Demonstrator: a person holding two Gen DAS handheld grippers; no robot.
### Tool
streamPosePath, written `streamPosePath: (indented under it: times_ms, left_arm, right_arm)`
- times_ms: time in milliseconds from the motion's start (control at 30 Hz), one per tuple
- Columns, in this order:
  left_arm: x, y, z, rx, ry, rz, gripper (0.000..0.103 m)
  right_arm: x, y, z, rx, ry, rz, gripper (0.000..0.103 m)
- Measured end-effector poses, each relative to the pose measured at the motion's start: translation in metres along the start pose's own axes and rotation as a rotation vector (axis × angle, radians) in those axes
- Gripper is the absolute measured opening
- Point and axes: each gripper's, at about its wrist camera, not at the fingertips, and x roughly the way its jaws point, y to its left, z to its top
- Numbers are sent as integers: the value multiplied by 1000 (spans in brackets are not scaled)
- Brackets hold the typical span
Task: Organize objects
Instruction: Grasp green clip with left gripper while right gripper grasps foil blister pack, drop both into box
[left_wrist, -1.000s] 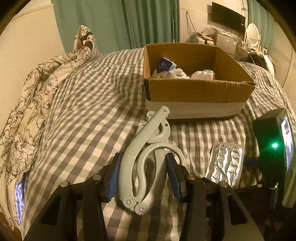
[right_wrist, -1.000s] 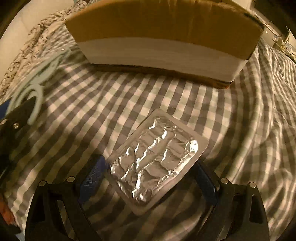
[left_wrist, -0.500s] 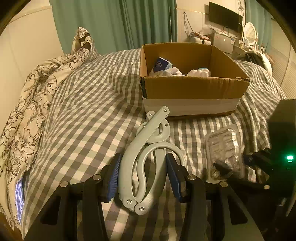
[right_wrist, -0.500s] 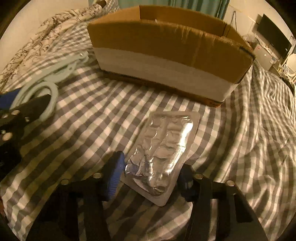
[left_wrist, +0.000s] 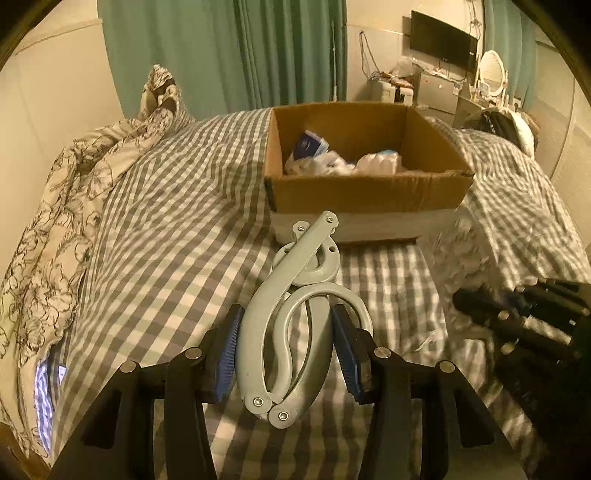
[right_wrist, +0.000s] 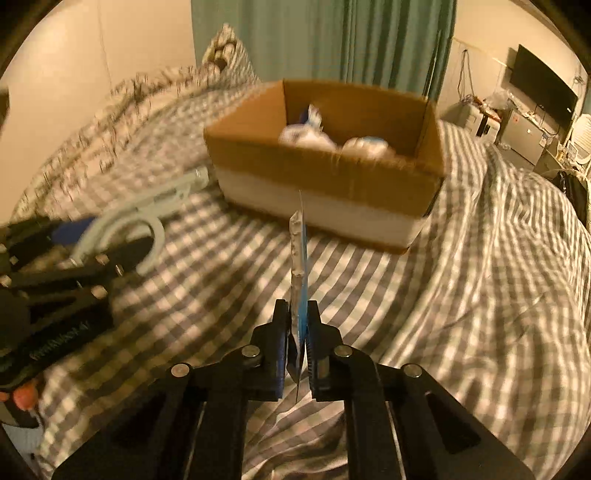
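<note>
A pale grey-blue folding hanger (left_wrist: 295, 314), made of curved plastic arms riveted together into loops, sits low and centre in the left wrist view. Its long axis runs from the bottom of the frame up and slightly right, with its round hook end toward the cardboard box (left_wrist: 365, 192) above it. The left gripper (left_wrist: 286, 350) has its blue-padded fingers (left_wrist: 227, 347) on either side of the looped end, touching or almost touching the plastic; whether they press it firmly cannot be told.

In the right wrist view, the right gripper (right_wrist: 297, 336) at lower centre is closed narrowly on a blister pack (right_wrist: 298, 266). The pack is seen edge-on: a thin strip, silvery foil on the left face and blue on the right. It stands on edge, its long axis pointing up the frame toward the near wall of the box, and it is lifted clear of the bed.

The open box sits on a grey-and-white checked bedspread (right_wrist: 461, 295) in the upper middle of both views, holding white and blue packets. A floral quilt (left_wrist: 66, 206) is bunched along the left edge.
</note>
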Motion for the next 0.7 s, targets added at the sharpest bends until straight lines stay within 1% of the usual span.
streamPosePath:
  times_ms: [133,233,333,400,467,567,700]
  left_arm:
    - [-12,-9,27,18,-52,-31,48]
    - [-20,-14,57,17,-105,-66,48]
    - [-24,-18,91,16,-160,-73,48]
    - [-23,-21,112,10,-190,-86,48]
    - [-20,-22,133,4,-212,-107,48]
    - [-6,-22,161,-6,-232,-114,48]
    - [26,-19,182,-27,-204,-113,48]
  right_arm:
    - [-26,-13,21,18,-74,9,8]
    - [-43,-24,46,20,-133,4,8]
    - [-56,-34,80,15,-189,-1,8]
    - [-59,-38,101,-1,-210,2,8]
    - [-60,-42,122,-2,-237,11,8]
    - [-53,-51,151,-3,-258,30,8]
    - [-30,-59,177,-16,-247,29,8]
